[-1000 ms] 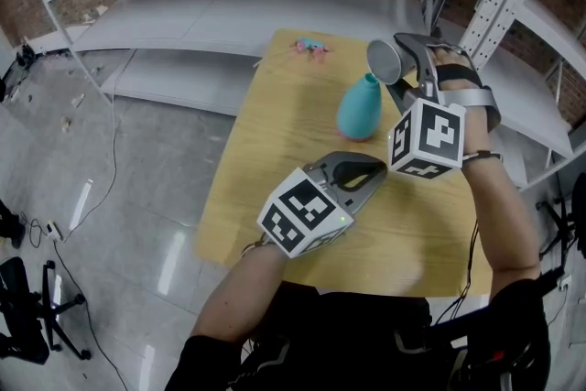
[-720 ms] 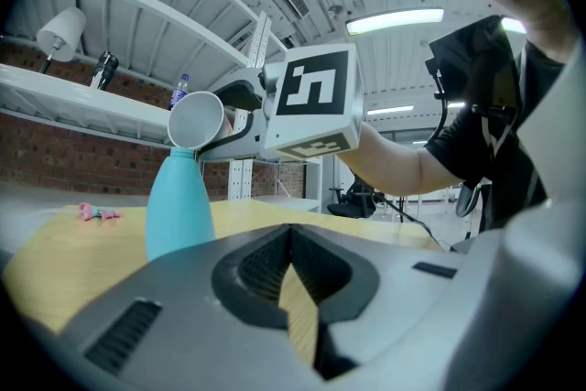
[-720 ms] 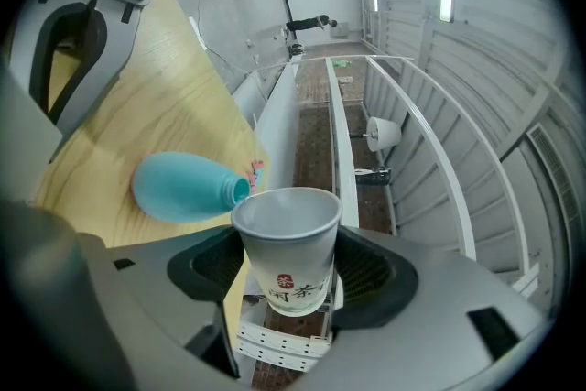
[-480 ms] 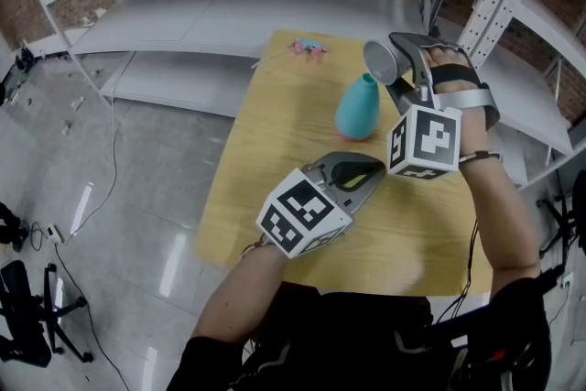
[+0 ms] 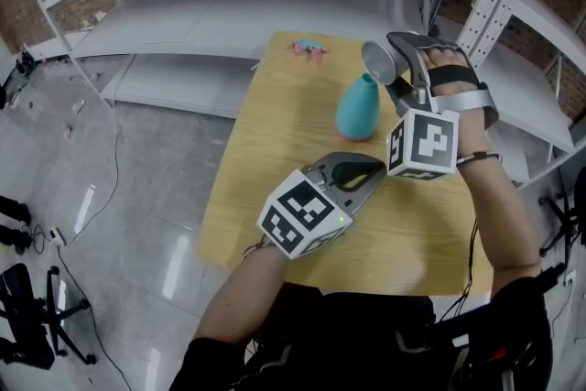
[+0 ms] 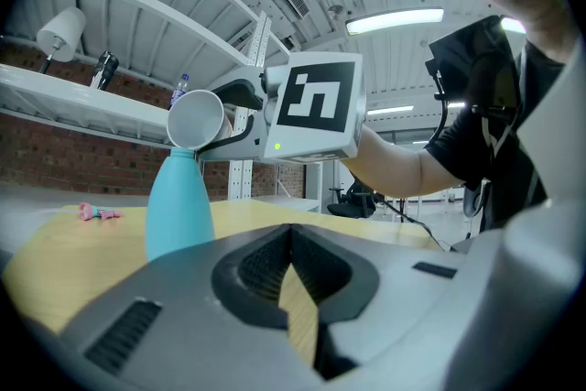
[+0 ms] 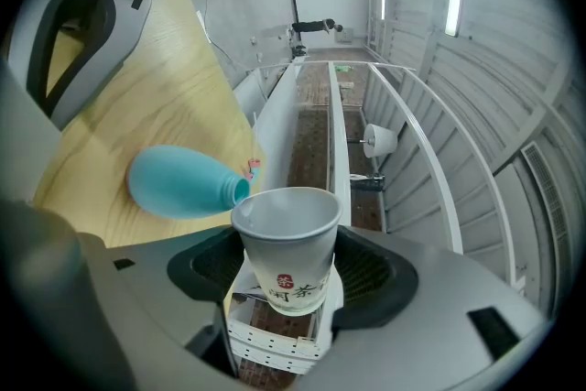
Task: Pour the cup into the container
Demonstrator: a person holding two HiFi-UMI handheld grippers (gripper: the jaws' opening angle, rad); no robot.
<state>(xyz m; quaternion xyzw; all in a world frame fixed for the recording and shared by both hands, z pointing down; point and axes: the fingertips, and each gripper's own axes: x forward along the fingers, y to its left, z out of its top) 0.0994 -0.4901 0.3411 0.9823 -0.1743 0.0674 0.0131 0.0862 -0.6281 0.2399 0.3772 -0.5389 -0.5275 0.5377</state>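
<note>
The right tool [image 5: 394,69] clamps the cup [image 5: 378,61], tipped beside the container's [image 5: 358,107] mouth, upper centre on the desk [image 5: 275,160]. Best to centre the rim over that narrow neck and tilt slowly. The left tool [image 5: 355,171] is closed and empty.

Smooth white paper cup [image 7: 291,261], matt teal container [image 5: 358,106] at 12 o'clock on pale wood-grain table [image 5: 275,151], matt grey plastic left gripper [image 6: 291,238] with ribbed pads [image 6: 261,266], glossy floor [image 5: 137,197] at 9 o'clock, rough brick wall [image 6: 55,156]
</note>
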